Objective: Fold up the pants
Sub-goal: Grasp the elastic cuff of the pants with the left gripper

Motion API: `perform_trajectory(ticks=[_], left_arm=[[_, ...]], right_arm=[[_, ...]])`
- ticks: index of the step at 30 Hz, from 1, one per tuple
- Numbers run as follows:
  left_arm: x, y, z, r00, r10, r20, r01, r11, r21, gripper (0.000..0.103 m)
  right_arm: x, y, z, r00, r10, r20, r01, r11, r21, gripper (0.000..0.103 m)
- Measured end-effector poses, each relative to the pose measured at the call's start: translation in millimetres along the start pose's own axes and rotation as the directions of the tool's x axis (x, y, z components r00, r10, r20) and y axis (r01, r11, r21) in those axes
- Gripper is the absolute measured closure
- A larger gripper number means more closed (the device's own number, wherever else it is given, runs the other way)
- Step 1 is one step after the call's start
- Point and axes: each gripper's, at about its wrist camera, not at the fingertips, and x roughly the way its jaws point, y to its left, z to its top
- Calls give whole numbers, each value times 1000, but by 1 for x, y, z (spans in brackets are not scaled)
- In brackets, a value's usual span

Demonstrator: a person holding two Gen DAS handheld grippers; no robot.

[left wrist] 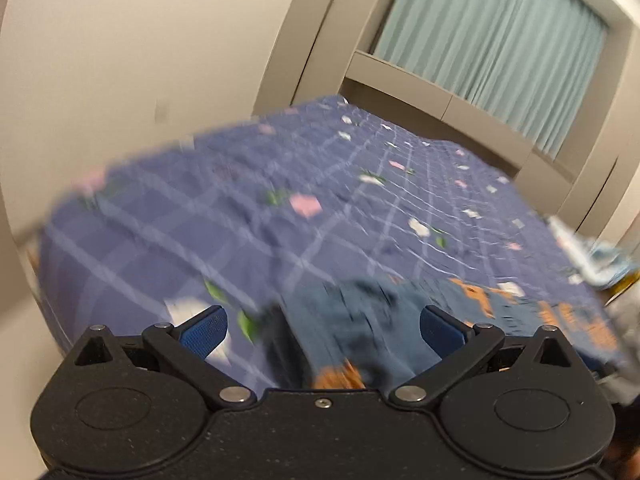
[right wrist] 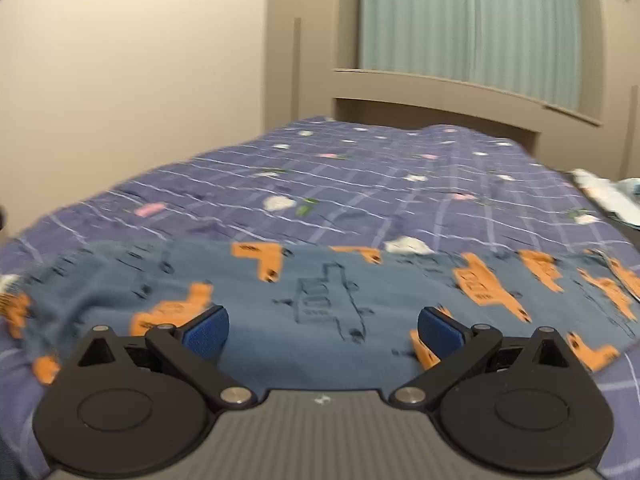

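Blue pants point(right wrist: 320, 304) with orange prints lie flat along the bedspread's point(right wrist: 360, 184) near edge; left gripper point(left wrist: 322, 330) and right gripper point(right wrist: 323, 330) both gape wide, holding nothing.

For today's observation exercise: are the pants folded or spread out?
Spread out: the pants lie flat across the bedspread, with no fold visible.

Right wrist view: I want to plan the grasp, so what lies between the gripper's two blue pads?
Only the pants: their blue, orange-printed cloth fills the gap of the open right gripper, as the right wrist view shows.
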Motion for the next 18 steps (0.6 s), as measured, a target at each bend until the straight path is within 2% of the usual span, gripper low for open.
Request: perform_trajectory(ticks=[4,8,13,18], left_arm=[[23,0,-28,997,-59,-53,55,995,-80,1],[34,-6,-41,992,-109,-59,105,991,-80,1],[39,-3,-48,992,-115,-41,110,986,-122,1],[33,2,-55,994,-105,6,104,971,-214,1]], right_arm=[[3,4,-12,997,-73,7,73,997,14,0],[5,7,-15,996,-84,5,84,996,-13,0],[12,8,-18,996,-90,-16,89,996,-25,0],[14,10,-20,995,-94,-18,94,995,-36,0]])
